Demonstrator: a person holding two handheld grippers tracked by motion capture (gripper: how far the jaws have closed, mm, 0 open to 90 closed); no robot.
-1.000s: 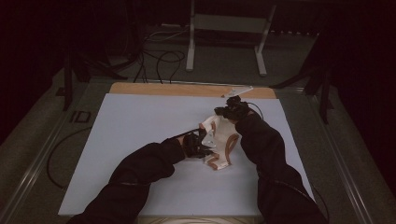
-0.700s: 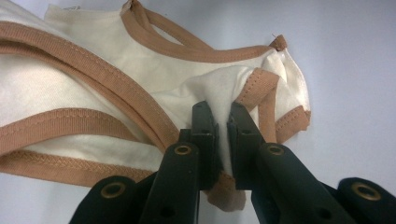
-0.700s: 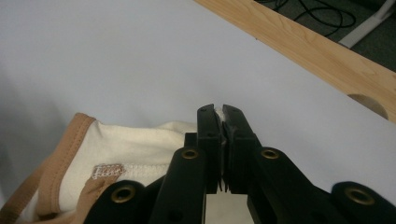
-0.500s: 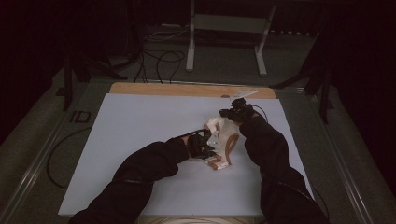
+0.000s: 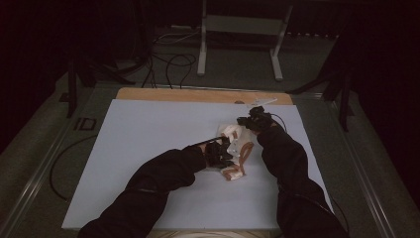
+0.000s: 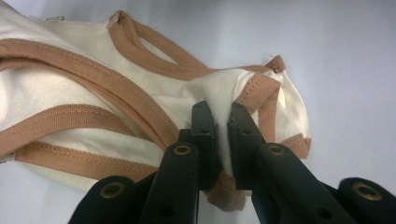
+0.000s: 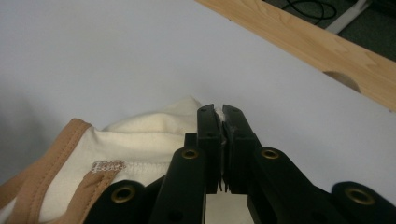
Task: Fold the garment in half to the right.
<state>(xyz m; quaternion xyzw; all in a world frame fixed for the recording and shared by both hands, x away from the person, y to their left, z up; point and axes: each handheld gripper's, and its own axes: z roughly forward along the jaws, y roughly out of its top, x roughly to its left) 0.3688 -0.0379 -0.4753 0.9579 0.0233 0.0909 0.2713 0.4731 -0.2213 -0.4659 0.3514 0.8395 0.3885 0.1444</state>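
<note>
Lying crumpled on the pale surface (image 5: 148,148), the cream garment (image 6: 70,93) with tan trim is pinched at both ends: the left claw (image 6: 223,122) clamps one fold, the right claw (image 7: 223,116) another.

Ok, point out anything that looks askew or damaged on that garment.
No damage visible. The cream garment with tan trim lies bunched and twisted on the white sheet, straps looped over each other, because the left gripper and right gripper each pinch a fold.
</note>
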